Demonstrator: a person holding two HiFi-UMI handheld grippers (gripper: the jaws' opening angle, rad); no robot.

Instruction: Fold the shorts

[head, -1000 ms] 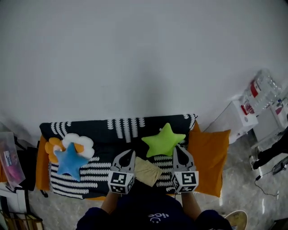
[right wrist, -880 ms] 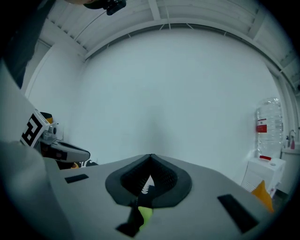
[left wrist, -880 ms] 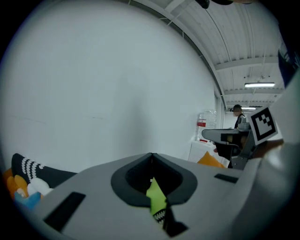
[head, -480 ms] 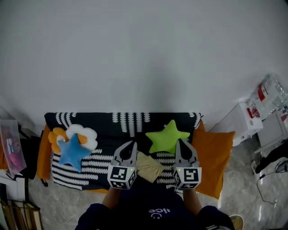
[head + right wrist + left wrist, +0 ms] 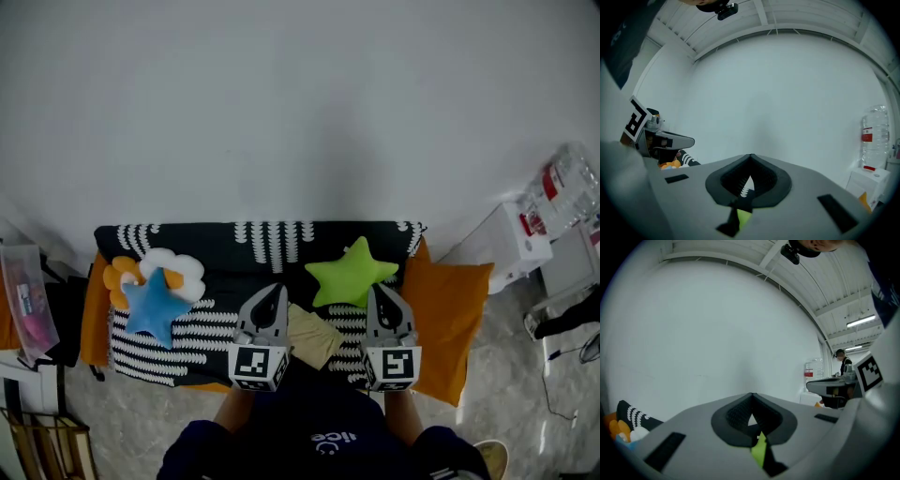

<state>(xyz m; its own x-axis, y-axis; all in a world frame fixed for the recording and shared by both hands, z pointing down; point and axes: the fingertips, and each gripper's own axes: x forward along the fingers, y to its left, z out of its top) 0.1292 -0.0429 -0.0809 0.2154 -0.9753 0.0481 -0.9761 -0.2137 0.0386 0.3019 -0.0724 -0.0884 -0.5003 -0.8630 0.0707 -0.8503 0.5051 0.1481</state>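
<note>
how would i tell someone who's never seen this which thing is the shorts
Find the black cover with white stripes in the middle of the head view. At its front edge, between the left gripper and the right gripper, lie the shorts, just in front of the green star pillow. They are the only plain, dull tan, flat cloth there; the neighbours are bright, puffy pillows.

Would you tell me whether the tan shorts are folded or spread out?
Folded: the shorts form one small compact rectangle, with no legs showing.
</note>
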